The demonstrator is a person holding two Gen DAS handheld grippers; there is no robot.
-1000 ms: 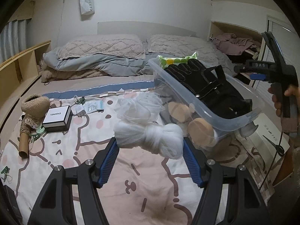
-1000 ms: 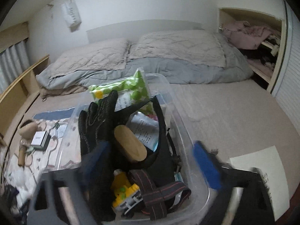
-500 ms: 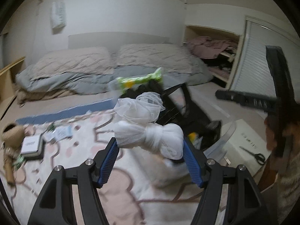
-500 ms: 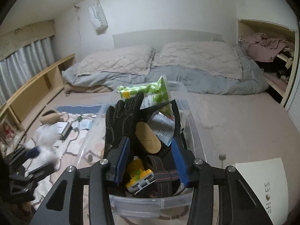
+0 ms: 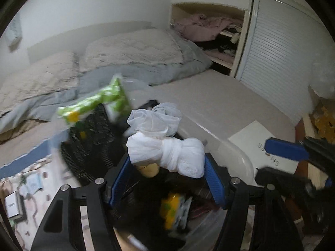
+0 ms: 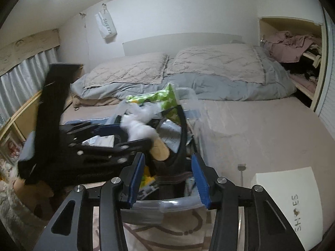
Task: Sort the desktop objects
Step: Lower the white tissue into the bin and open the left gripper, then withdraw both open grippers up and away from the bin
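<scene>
My left gripper (image 5: 166,160) hangs over the clear plastic bin (image 5: 240,161). A knotted white cloth bundle (image 5: 165,152) sits between its blue pads, which still touch it as the jaws are opening. The right wrist view shows the same bundle (image 6: 138,125) above the bin's middle. Inside the bin lie a black glove (image 5: 90,146), a green dotted packet (image 6: 163,100), a tan oval pad (image 6: 160,150) and a yellow toy (image 5: 170,209). My right gripper (image 6: 167,156) stands half open over the bin's near rim (image 6: 167,202), and nothing is pinched between its pads.
The bin stands on a bed with a patterned sheet. A white shoe box (image 6: 293,198) lies right of the bin. Pillows (image 6: 217,62) and a grey duvet fill the far end. A small white box (image 5: 12,205) lies far left. A louvred door (image 5: 282,62) is at right.
My left gripper has carried the white bundle rightwards from above the patterned sheet to above the bin. The right gripper's jaws have narrowed over the bin's near rim.
</scene>
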